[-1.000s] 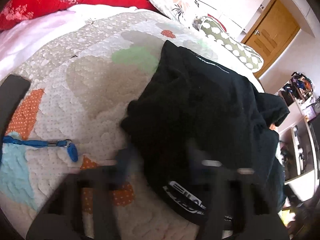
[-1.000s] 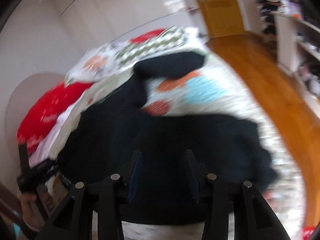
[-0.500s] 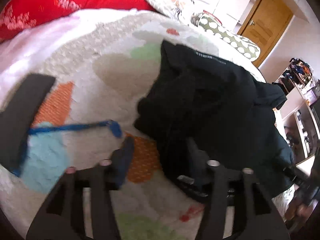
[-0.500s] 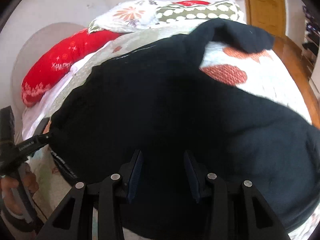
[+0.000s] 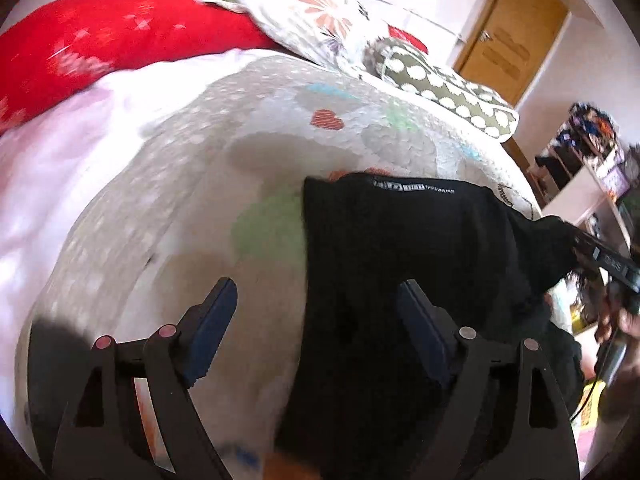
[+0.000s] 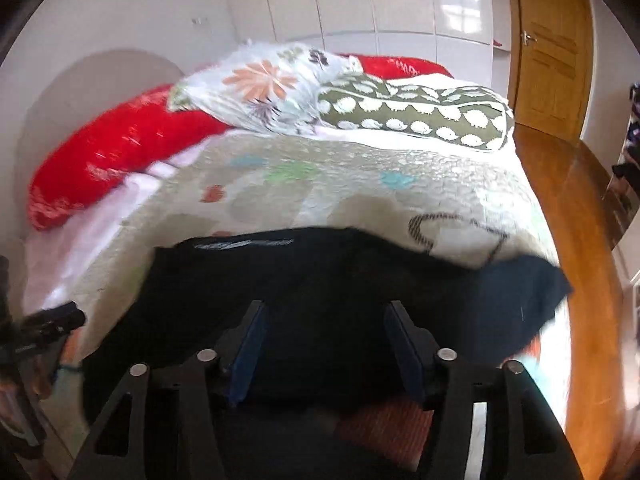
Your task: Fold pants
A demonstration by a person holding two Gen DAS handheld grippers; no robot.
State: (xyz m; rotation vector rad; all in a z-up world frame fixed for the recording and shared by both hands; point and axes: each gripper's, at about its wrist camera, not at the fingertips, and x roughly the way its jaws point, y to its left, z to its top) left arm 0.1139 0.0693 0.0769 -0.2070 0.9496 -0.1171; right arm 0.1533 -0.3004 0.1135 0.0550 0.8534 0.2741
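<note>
Black pants (image 5: 400,264) lie under both grippers' wide, empty, just-opened jaws.

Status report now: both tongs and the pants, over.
Left tongs open, just widened, empty. Right tongs open, just widened, empty. Black pants bunched on quilt. Nothing in the way.

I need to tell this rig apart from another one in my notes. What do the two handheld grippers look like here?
Both look alike: the left gripper and right gripper have black angular frames with triangular cut-outs, round silver pivot pins, and two flat fingers faced with dark blue pads. Seen from the left camera, the right unit shows small white lettering, too blurred to read.
</note>
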